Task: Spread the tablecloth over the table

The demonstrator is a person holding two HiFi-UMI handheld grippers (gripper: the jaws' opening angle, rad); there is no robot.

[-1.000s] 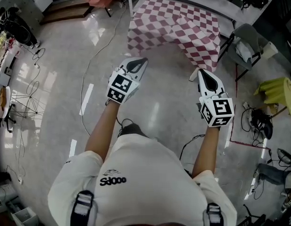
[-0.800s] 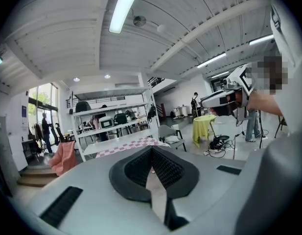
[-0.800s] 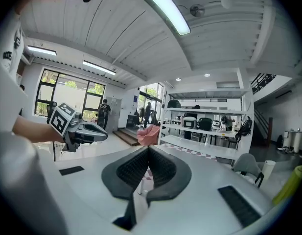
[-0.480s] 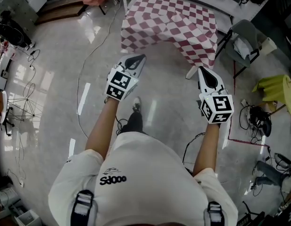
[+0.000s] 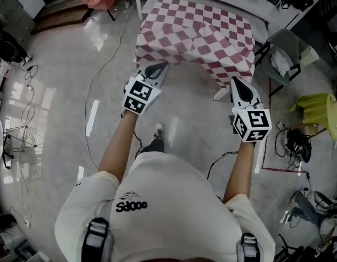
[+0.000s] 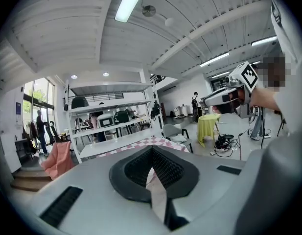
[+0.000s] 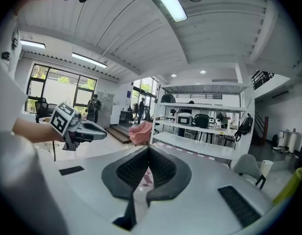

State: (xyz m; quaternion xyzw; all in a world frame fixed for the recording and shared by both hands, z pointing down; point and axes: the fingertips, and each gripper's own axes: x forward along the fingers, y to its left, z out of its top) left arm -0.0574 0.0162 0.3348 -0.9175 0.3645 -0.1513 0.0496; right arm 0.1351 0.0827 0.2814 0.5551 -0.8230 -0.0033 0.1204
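While the checked tablecloth (image 5: 195, 31) lies rumpled over the table (image 5: 219, 95), its near edge hanging toward the person, the left gripper (image 5: 160, 66) is clamped on a fold of it; the right gripper (image 5: 234, 81) pinches cloth too, seemingly near the front corner.

Bright ceiling light (image 6: 132, 1), fisheye-warped edges.

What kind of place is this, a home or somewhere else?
Probably a workshop or lab, not a home: white shelving rack stacked with equipment, loose cables on the polished floor, strip lights overhead.
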